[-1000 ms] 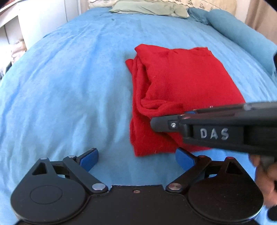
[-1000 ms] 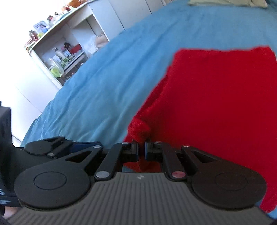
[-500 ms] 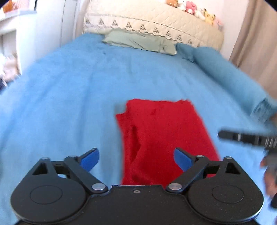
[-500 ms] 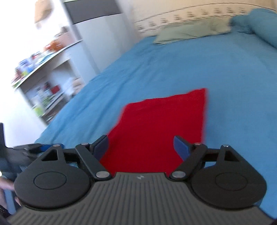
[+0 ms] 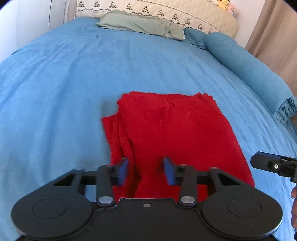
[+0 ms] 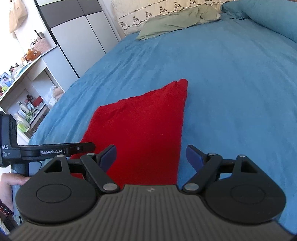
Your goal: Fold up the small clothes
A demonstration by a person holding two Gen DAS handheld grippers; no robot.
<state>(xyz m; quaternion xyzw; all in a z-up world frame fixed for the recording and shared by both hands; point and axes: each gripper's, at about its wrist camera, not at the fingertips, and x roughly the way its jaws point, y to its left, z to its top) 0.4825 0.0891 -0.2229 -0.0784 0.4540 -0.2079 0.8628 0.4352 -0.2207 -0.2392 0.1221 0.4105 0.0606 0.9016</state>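
A red garment lies folded into a rough rectangle on the blue bedspread, with loose layers bunched along its left side. It also shows in the right wrist view. My left gripper hovers over the garment's near edge, jaws partly closed with a gap, holding nothing. My right gripper is open and empty above the garment's near right corner. The right gripper's tip shows at the left view's right edge. The left gripper's body shows at the right view's left.
A green pillow and a quilted cream headboard are at the far end. A blue bolster runs along the right side. White shelves with bottles and a wardrobe stand left of the bed.
My right gripper let go of the red garment's edge, opened and drew back. My left gripper pulled back, then narrowed its jaws over the near edge. The garment now lies flatter.
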